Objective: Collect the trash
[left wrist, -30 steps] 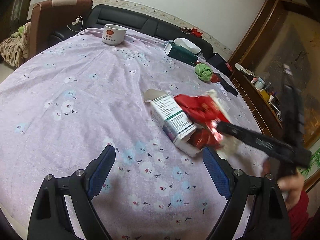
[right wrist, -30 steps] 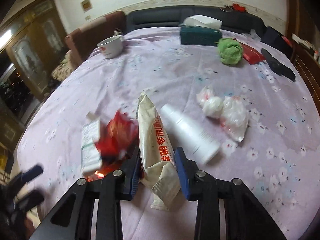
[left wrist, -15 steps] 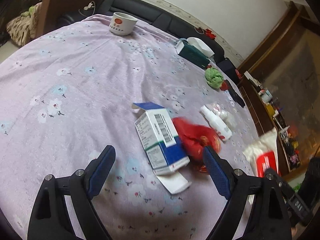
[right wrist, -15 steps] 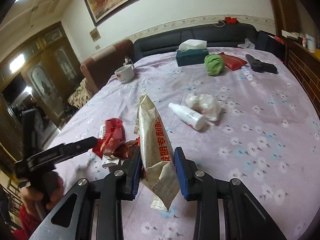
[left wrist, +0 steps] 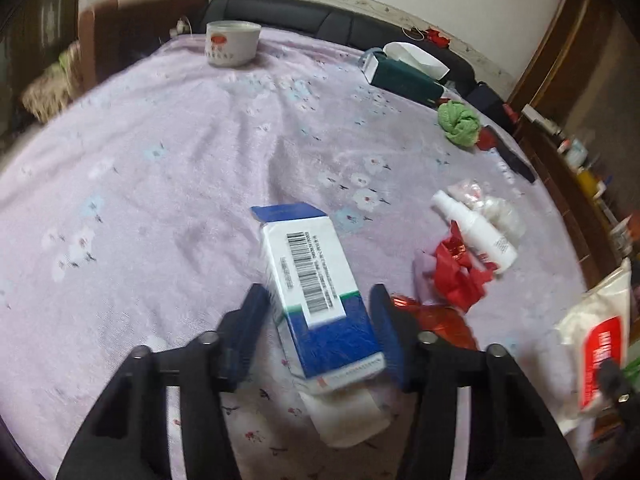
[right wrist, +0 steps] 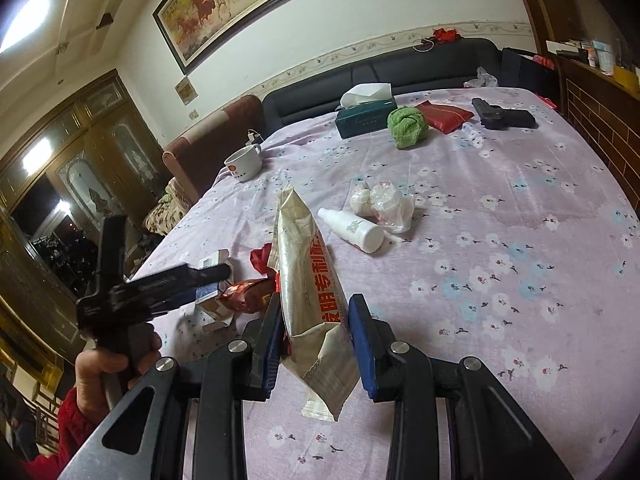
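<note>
My left gripper [left wrist: 318, 320] has its blue pads on both sides of a blue and white medicine box [left wrist: 316, 292] that lies on the purple flowered tablecloth [left wrist: 180, 152]; the jaws look closed on it. My right gripper [right wrist: 314, 324] is shut on a cream snack bag with red print [right wrist: 308, 272] and holds it upright above the table. Red crumpled wrappers [left wrist: 456, 276], a white bottle [left wrist: 476, 230] and crumpled clear plastic [left wrist: 496, 208] lie to the right of the box. The left gripper also shows in the right wrist view [right wrist: 208, 276], over the box.
A white cup [left wrist: 232, 42], a green tissue box [left wrist: 404, 76], a green cloth ball [left wrist: 458, 122], a red pouch [right wrist: 442, 114] and a black object [right wrist: 502, 114] sit at the far side. A dark sofa [right wrist: 400, 68] stands behind the table, a wooden cabinet [left wrist: 576, 168] at right.
My left gripper has moved forward over the medicine box and narrowed from wide open to pads against its sides. My right gripper keeps the snack bag, lifted back from the pile.
</note>
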Demonstrator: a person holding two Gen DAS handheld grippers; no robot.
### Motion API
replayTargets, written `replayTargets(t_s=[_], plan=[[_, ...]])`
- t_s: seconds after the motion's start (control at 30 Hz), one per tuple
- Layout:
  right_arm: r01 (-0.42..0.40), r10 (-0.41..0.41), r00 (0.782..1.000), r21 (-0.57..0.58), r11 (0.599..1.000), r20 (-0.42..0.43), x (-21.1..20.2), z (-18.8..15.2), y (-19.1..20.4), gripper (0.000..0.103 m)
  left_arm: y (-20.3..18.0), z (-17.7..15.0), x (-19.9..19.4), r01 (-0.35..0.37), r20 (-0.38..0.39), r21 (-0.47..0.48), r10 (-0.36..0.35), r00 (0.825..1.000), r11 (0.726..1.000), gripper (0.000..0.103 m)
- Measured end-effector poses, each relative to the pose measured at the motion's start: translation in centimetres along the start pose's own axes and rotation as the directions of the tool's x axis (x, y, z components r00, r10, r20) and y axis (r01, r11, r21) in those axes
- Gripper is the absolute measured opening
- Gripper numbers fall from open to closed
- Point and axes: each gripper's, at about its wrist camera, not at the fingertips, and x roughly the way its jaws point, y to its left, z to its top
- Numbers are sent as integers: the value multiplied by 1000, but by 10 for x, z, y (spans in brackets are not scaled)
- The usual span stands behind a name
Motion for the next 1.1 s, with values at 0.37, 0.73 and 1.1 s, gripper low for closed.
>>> replayTargets(t_s=[0.37,0.73,1.1], plan=[[59,-58,998,-12,998,29,-2,-19,-5,35,-12,-35,-49,53,152,83,-66,986,995,33],[124,-125,990,27,992,63,3,-33,-14,35,-82,-74,-67,75,234,311,-153,960,948,33],[168,-169,984,28,985,54,-2,-37,-18,35,-89,-81,-61,51,243,335,-139,960,941,33]])
